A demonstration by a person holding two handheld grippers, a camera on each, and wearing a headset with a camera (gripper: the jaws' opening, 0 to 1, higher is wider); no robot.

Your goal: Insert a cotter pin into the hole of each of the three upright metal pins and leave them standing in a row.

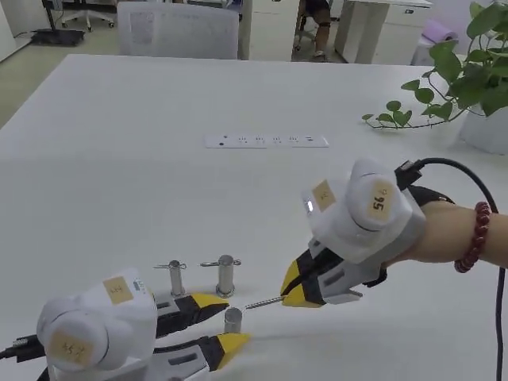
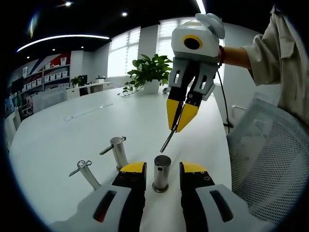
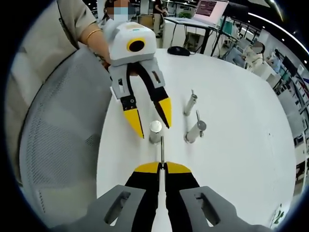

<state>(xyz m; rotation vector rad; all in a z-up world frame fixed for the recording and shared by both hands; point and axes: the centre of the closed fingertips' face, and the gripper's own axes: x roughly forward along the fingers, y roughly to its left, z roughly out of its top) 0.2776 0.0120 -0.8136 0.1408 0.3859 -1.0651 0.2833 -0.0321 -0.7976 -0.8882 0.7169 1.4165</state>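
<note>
Two metal pins (image 1: 225, 275) (image 1: 176, 278) beyond the bare pin (image 1: 232, 319) are fitted; one remains. The bare pin is straddled by the released left gripper (image 3: 153, 129); a cotter pin (image 1: 263, 302) is clenched in the right gripper (image 1: 290, 299).

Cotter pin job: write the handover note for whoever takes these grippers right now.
Left gripper: open, jaws either side of the bare third metal pin, not gripping it.
Right gripper: shut on a cotter pin, its tip aimed at that pin, short of it.
Done: two fitted metal pins stand with cotter pins through them.
Left: insert this cotter pin; keep all three in a row.
</note>
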